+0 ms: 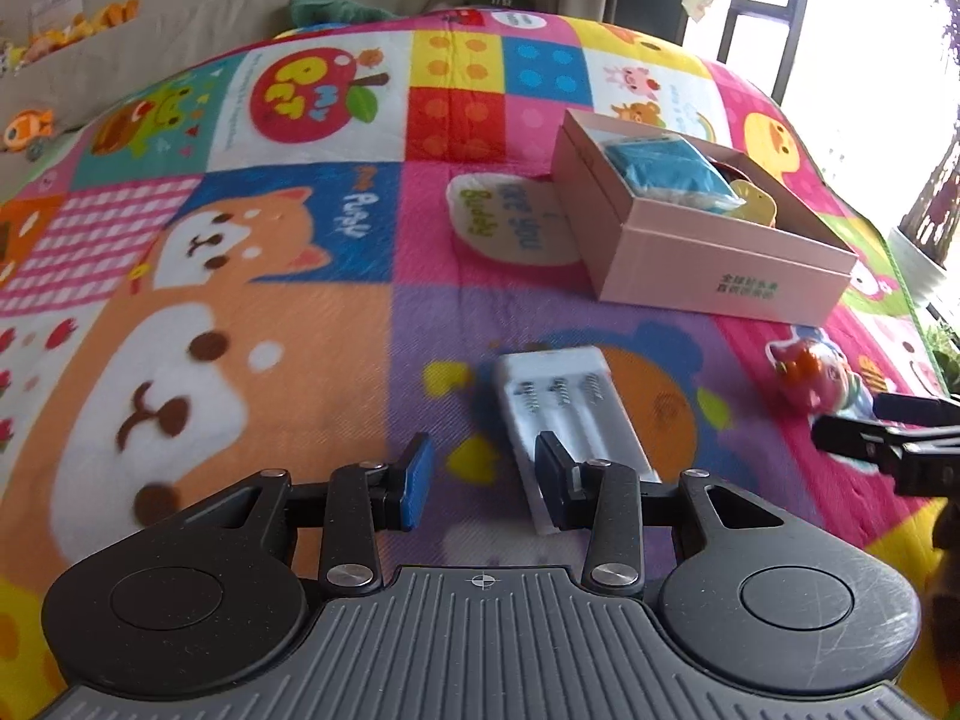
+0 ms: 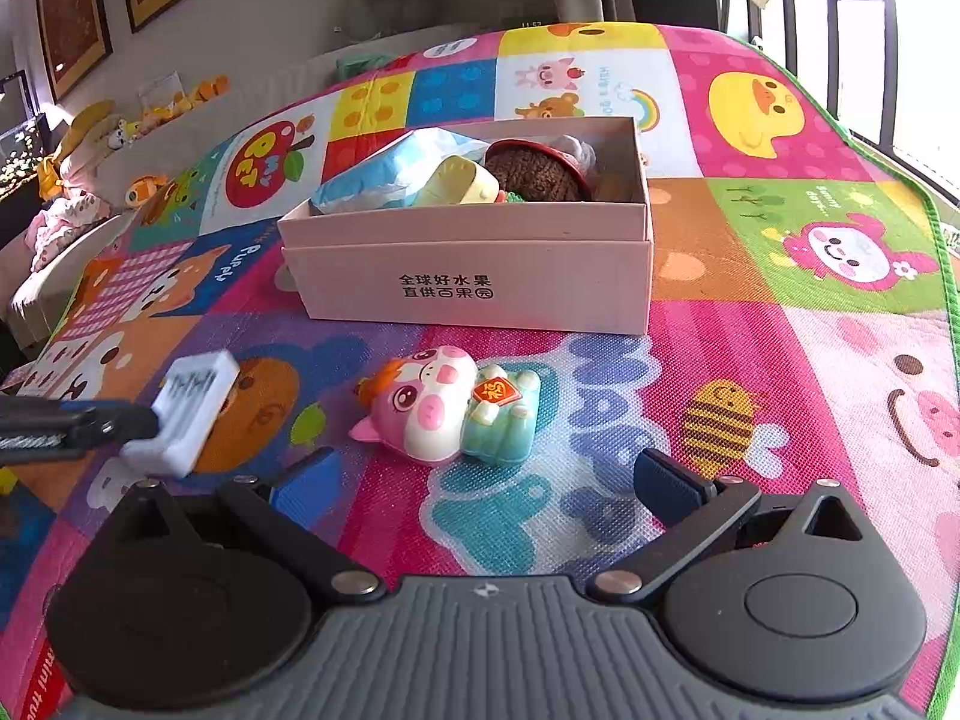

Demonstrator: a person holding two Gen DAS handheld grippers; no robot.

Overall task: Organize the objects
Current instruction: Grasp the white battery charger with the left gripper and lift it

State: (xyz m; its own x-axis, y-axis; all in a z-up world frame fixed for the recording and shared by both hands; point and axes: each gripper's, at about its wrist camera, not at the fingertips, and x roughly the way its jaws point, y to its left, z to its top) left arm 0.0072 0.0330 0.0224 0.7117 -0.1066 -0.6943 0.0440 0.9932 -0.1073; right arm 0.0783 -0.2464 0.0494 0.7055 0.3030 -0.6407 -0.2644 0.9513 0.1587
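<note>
From my left wrist camera, my left gripper [image 1: 483,480] sits at six o'clock with its jaws drawn in narrow and nothing clamped between the blue pads [image 1: 419,483]. The white battery charger [image 1: 570,420] lies on the colourful play mat [image 1: 240,300] just ahead, toward one o'clock of my fingertips, its near end passing behind my right-hand pad; whether that pad touches it I cannot tell. The pink box [image 1: 702,222] stands at two o'clock, open, with a blue packet [image 1: 666,174] and a yellow item [image 1: 757,204] inside. A pink pig toy [image 1: 810,378] lies at three o'clock, near the dark tips of my other gripper [image 1: 852,429] coming in from the right edge.

From my right wrist camera, my right gripper [image 2: 480,489] spreads its jaws wide, empty, with the pig toy [image 2: 447,414] lying on the mat [image 2: 780,360] just ahead at twelve o'clock, apart from both pads. The pink box [image 2: 474,276] stands beyond it at twelve, holding the blue packet [image 2: 390,171], the yellow item [image 2: 459,183] and a red-rimmed brown thing [image 2: 537,174]. At nine o'clock the charger [image 2: 186,414] shows beside my left gripper's fingers [image 2: 78,423].
</note>
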